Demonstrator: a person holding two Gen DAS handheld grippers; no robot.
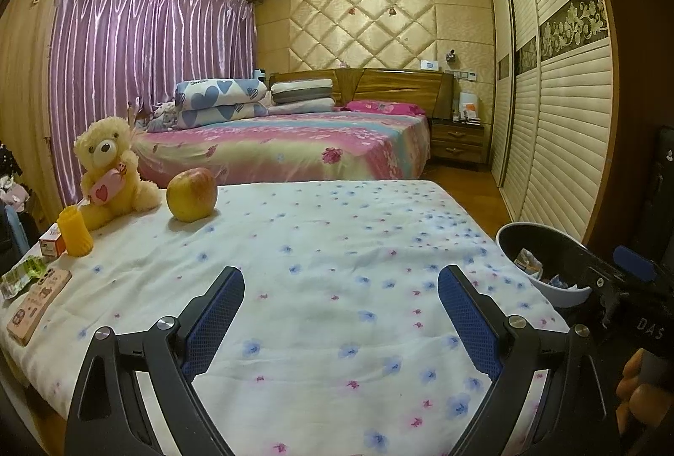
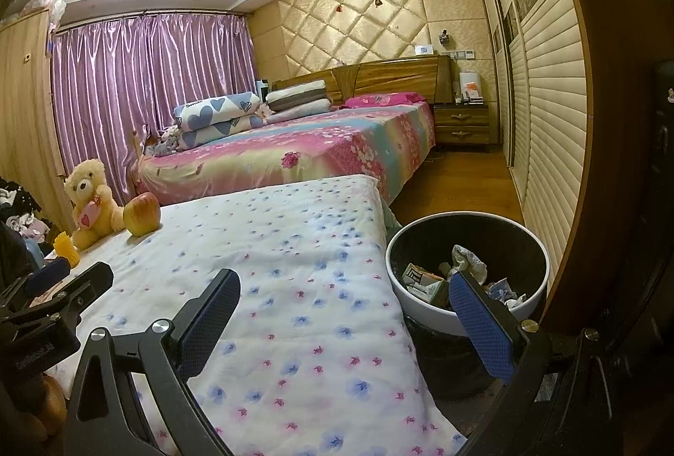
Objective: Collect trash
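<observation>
- The left gripper (image 1: 341,308) hangs over the flowered cloth of the bench (image 1: 358,245) with its blue-padded fingers spread wide and nothing between them.
- The right gripper (image 2: 345,312) is equally wide open and empty; in its own view its left finger sits over the cloth and its right finger overlaps the rim of the trash bin (image 2: 467,312).
- The bin stands just off the bench's edge at the lower right of both views and already holds crumpled paper and small cartons.
- The candidates for trash lie at the far left edge of the left wrist view: a crinkled green wrapper (image 1: 23,274), a small red-and-white carton (image 1: 52,241), and a flat pink box (image 1: 40,300) whose long axis runs from the lower left up toward the centre.
- An orange ribbed cup (image 1: 76,232), a teddy bear (image 1: 111,171) and an apple (image 1: 191,194) stand behind them, toward the upper left, and do not look like rubbish.
- The deciding relation: those left-edge items sit left of and slightly ahead of the left gripper, well apart from the right one, so the left hand is the nearer.
- My judgement is that it must swing left, close on the wrapper, then carry it across the whole bench to the bin on the right.
</observation>
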